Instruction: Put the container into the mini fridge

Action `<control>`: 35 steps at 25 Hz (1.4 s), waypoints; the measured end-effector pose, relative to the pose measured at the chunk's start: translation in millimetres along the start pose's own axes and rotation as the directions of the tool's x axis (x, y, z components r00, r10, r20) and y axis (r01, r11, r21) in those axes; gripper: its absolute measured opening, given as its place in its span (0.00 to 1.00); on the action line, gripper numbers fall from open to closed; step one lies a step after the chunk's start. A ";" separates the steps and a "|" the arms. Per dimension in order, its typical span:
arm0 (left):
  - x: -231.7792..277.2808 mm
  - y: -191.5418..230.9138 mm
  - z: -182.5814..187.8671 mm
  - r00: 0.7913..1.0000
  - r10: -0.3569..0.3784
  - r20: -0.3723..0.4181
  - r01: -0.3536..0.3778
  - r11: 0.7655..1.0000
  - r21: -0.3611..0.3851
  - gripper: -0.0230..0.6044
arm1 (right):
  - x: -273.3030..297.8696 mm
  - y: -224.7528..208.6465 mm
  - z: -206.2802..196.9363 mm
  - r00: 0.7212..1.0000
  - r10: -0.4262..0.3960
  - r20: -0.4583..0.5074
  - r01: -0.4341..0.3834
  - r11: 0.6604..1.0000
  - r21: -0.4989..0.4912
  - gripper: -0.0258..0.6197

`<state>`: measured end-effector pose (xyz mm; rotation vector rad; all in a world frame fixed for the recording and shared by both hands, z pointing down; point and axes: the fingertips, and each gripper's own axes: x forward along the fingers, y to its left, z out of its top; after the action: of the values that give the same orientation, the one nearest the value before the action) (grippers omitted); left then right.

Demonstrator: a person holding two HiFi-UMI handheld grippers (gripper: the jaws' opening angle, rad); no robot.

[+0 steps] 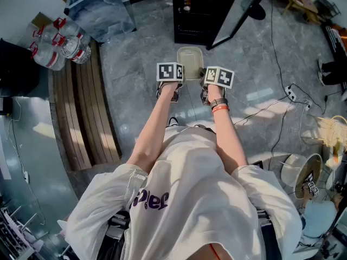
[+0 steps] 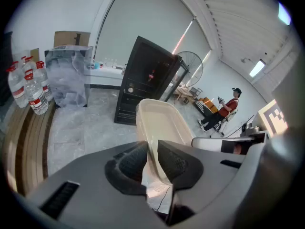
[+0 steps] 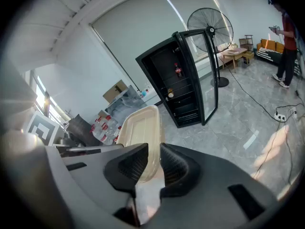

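Here the left claw and the right claw each clench an opposite rim of the empty container, likely to keep it level in mid-air before the mini fridge, whose door stands open.

A bare workroom or lab: cables across grey floor, water bottles, pedestal fan, cardboard box.

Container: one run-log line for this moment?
container: carried, not yet inside | left claw: shut on container | right claw: shut on container | mini fridge: ahead, door open
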<state>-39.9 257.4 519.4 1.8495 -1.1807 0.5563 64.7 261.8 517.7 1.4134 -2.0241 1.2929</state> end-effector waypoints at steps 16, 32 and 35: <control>-13.1 45.9 7.5 0.999 -0.045 0.016 0.044 0.999 0.010 0.17 | 28.9 36.7 -10.8 0.999 -0.041 0.022 0.040 0.999 0.033 0.20; 5.7 70.0 49.2 0.997 -0.071 0.022 0.071 0.997 -0.023 0.14 | 64.1 44.9 21.4 0.998 -0.043 0.039 0.039 0.994 0.106 0.20; 20.4 72.5 69.8 0.998 -0.063 0.028 0.064 0.998 -0.024 0.14 | 78.7 39.1 42.2 0.999 -0.033 0.037 0.029 0.993 0.119 0.20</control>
<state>-100.0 174.6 526.9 1.8721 -1.1380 0.4800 4.5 186.6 532.8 1.5273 -1.9710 1.4030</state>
